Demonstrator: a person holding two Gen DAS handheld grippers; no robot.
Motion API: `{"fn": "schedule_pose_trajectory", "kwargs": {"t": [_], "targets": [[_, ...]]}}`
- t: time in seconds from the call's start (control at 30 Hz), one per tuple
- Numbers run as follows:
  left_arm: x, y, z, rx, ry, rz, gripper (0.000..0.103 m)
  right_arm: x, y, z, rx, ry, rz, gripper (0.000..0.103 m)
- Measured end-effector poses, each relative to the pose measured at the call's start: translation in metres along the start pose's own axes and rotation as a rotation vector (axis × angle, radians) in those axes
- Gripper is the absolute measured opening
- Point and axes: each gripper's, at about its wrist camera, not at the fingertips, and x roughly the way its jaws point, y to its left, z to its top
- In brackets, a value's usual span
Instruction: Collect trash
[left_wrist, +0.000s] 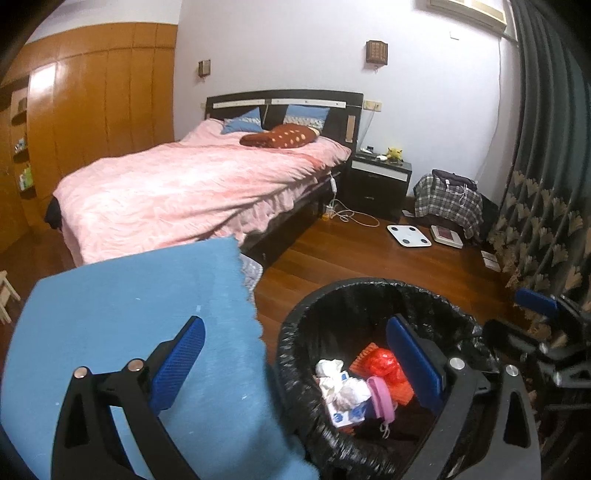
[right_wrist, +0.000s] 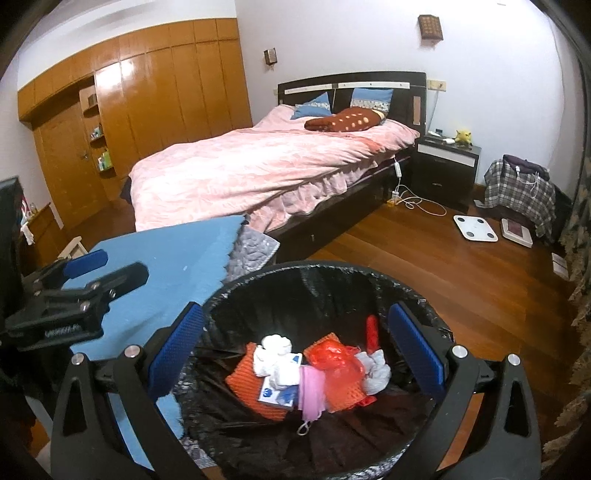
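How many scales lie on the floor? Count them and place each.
2: a white scale on the wood floor past the bed, and a second scale right of it, by the plaid-draped pile. Others may be hidden.

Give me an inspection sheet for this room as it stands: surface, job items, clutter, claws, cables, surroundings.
Surface: wooden floor, bare around the bin.
Job's things: trash bin with black liner, holding an orange mesh pad, white crumpled tissue, a pink mask and a red plastic bag.
Clutter: blue cloth beside the bin; white scale and plaid garment near the curtain.
Grippers: left claw open, nothing between its fingers; right claw open above the bin, nothing held.
Cables: white cord on the floor by the bed.
Surroundings: bed with pink cover, nightstand, wooden wardrobe.
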Motion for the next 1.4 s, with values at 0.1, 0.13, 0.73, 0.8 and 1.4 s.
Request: {"fn": "schedule_pose_trajectory", "kwargs": {"t": [0.1,0.13,0.73,0.8,1.4], "targets": [[-0.014,0.003,-0.004,0.002,-0.014,0.009,0.097,-0.008,0.008,0.004,-0.007,-0.009,0.009,0.098],[-0.018,0.004,-0.004,0.000,-0.018,0.009,0.097,-0.010,0.011,0.005,-0.009,-0.012,0.011,0.098],[-0.060,0.011,-0.007,-0.022,-0.075,0.028,0.097,-0.037,0.041,0.013,-0.041,-0.043,0.020,0.098],[-0.062,0.011,-0.008,-0.022,-0.077,0.029,0.097,-0.037,0.041,0.012,-0.041,-0.042,0.022,0.098],[-0.064,0.010,-0.007,-0.021,-0.077,0.032,0.097,-0.040,0.046,0.015,-0.040,-0.041,0.026,0.098]]}}
